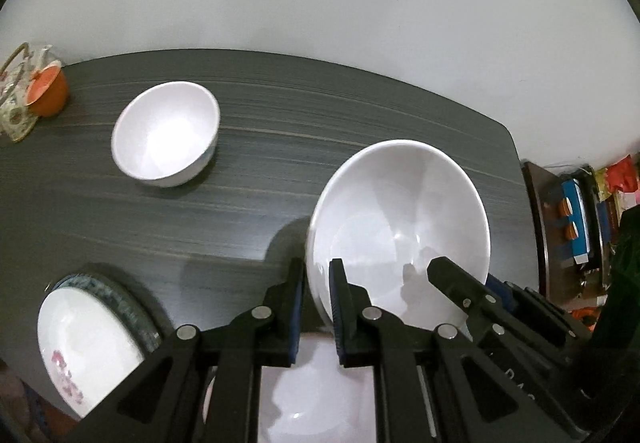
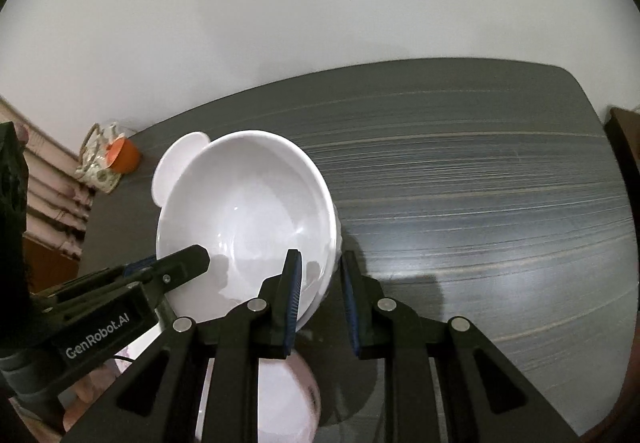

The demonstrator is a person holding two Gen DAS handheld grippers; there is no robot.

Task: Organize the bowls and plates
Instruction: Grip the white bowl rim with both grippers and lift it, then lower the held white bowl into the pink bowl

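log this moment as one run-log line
left gripper: shut on large white bowl rim | right gripper: open, straddling opposite rim | bowl: tilted, above another white dish | small white bowl: apart on dark table

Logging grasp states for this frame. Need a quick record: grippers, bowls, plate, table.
left hand-held gripper: shut on large white bowl rim
right hand-held gripper: open, fingers straddling the same bowl's rim
large white bowl: tilted
small white bowl: upright on table, apart
plate: patterned, near left table edge
orange cup: far left corner
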